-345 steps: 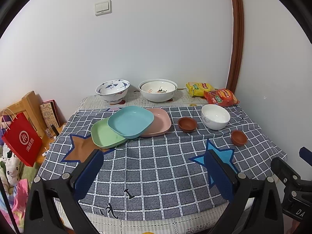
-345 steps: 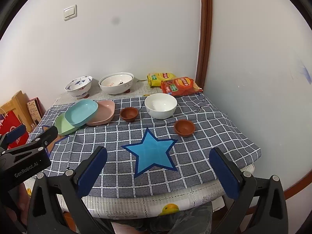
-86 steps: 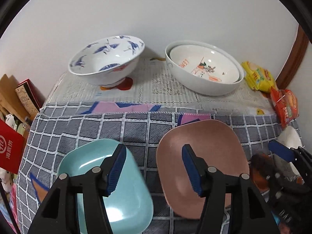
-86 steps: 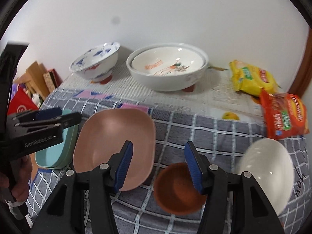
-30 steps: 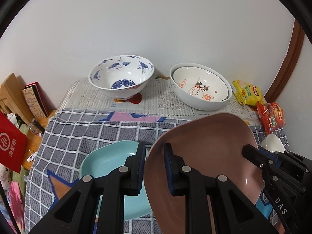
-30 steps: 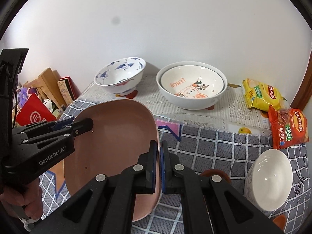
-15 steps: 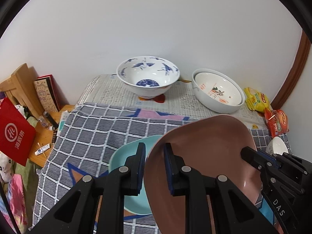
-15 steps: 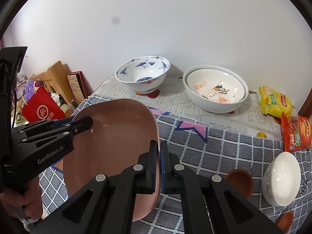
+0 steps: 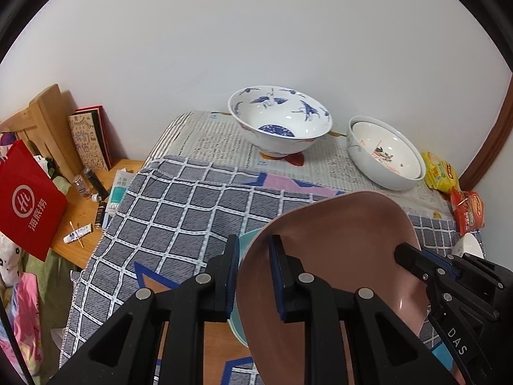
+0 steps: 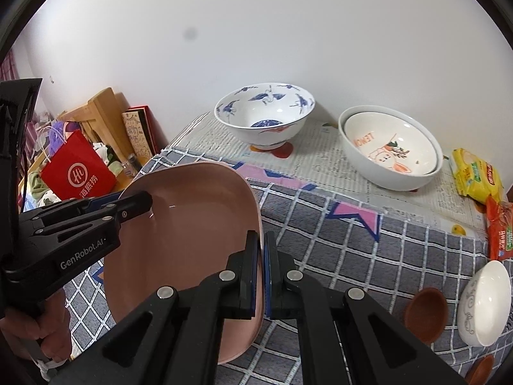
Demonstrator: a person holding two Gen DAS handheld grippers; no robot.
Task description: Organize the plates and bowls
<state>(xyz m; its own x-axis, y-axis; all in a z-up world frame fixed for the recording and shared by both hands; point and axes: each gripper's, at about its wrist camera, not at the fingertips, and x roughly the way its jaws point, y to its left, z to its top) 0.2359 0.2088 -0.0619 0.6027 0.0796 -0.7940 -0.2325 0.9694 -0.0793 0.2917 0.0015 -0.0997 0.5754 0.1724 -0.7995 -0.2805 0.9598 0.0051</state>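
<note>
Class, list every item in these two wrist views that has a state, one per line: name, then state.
Pink rounded-square plastic plate: lifted, tilted, gripped on two rims.
Left tool: shut on the plate's left rim.
Right tool: shut on its right rim.
Teal plastic plate: lying under the pink one.
Blue-patterned white porcelain bowl: upright, empty.
Two nested white cartoon-print bowls: stacked upright.

Left tool (image 10: 134,205) reads "GenRobot.AI"; right tool (image 9: 413,256) "DAS".
</note>
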